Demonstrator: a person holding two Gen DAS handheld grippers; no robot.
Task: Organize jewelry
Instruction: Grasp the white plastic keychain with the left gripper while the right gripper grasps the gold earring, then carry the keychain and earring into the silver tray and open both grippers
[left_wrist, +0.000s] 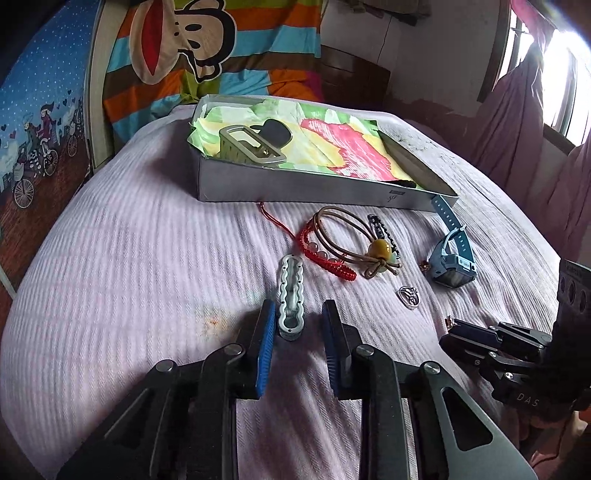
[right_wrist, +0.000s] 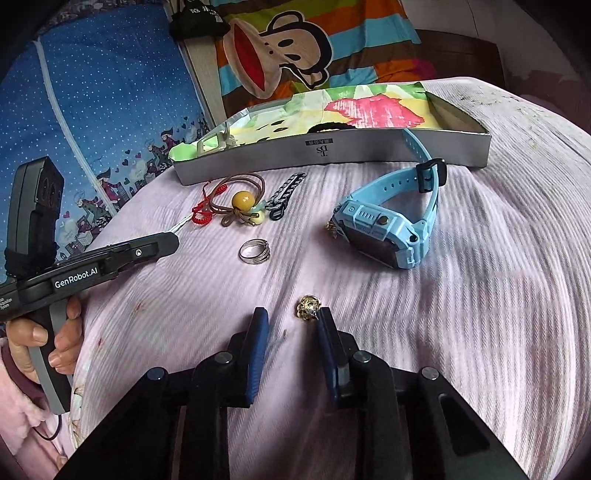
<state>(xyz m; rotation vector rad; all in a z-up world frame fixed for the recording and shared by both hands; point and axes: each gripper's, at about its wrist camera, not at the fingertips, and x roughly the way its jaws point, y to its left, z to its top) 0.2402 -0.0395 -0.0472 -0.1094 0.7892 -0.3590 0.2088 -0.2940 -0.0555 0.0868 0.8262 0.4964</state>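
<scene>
On the lilac bedspread lies a silver hair clip (left_wrist: 291, 295). Its near end sits between the blue pads of my left gripper (left_wrist: 299, 325); the left pad touches it and a gap shows on the right. A small gold earring (right_wrist: 306, 308) rests against the right fingertip of my right gripper (right_wrist: 291, 321), well clear of the left pad. Farther off lie a silver ring (right_wrist: 255, 251), a blue watch (right_wrist: 384, 229), a brown hair tie with a yellow bead (right_wrist: 242, 201), a red cord bracelet (left_wrist: 325, 258) and a black chain piece (right_wrist: 288, 192).
A shallow grey box (left_wrist: 295, 184) lined with colourful paper stands behind the jewelry and holds a pale buckle-like piece (left_wrist: 251, 147). A hand (right_wrist: 40, 332) grips the left tool's handle. A striped cartoon blanket (left_wrist: 221, 55) lies beyond, with curtains (left_wrist: 517, 122) at the right.
</scene>
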